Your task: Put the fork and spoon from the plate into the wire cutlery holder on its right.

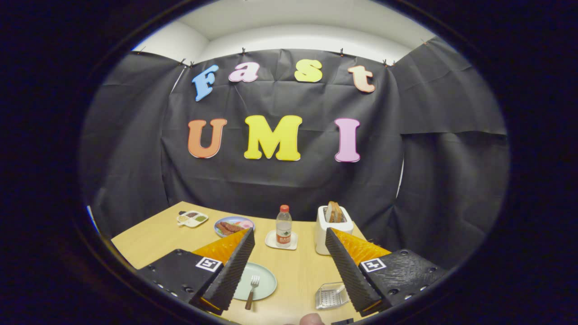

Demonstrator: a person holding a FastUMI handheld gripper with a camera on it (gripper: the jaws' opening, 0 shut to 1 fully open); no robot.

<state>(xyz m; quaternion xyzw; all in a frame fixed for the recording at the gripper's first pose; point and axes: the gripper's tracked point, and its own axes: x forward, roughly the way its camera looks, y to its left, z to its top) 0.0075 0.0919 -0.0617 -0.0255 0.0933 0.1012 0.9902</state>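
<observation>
Fork [252, 291]: 1 on plate [266, 277], tines toward booth wall, handle toward gripper [289, 239]; 1 wire holder [332, 295]; fingers wide apart, holding nothing.

Light wooden table [298, 275] carrying a pale green plate [264, 282], wire cutlery holder [332, 295], white toaster [332, 228], water bottle [283, 225] on a white coaster [281, 245], blue food plate [234, 225], divided snack dish [192, 218].

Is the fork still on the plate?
Yes. The fork lies on the plate, not in the wire holder. The open tongs hold nothing.
</observation>
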